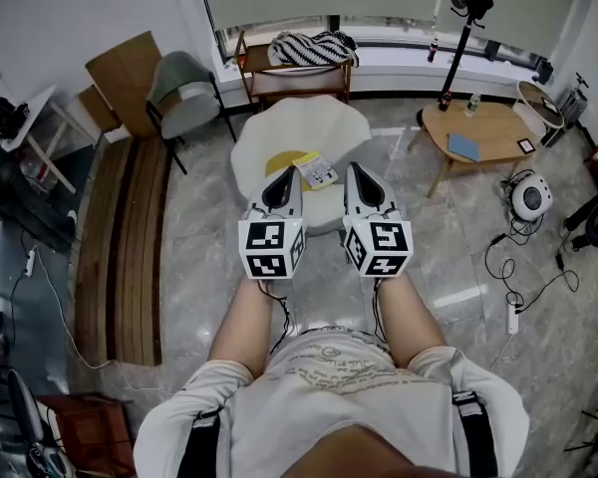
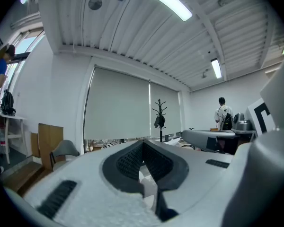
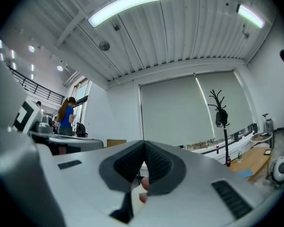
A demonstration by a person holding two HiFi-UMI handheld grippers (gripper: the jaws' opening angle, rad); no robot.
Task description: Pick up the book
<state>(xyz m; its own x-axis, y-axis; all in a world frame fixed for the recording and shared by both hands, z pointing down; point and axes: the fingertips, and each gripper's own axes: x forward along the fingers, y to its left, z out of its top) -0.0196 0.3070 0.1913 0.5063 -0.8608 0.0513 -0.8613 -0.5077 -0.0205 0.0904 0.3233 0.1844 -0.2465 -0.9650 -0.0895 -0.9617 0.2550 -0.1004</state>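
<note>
A thin book (image 1: 317,170) with a pale printed cover lies next to a yellow patch (image 1: 284,160) on a low white round table (image 1: 299,127) ahead of me. Both grippers are held level, side by side, above the table's near edge. My left gripper (image 1: 284,178) points just left of the book, my right gripper (image 1: 359,174) just right of it. In the left gripper view, my left gripper (image 2: 143,144) has its jaws together with nothing between them. My right gripper (image 3: 144,148) looks the same in its own view. Neither gripper view shows the book.
A grey chair (image 1: 184,93) and a wooden rack with striped cloth (image 1: 314,48) stand behind the table. A wooden coffee table (image 1: 483,132) stands at the right, planks (image 1: 130,247) lie on the floor at the left, and cables (image 1: 513,297) trail at the right. People (image 2: 223,115) stand in the distance.
</note>
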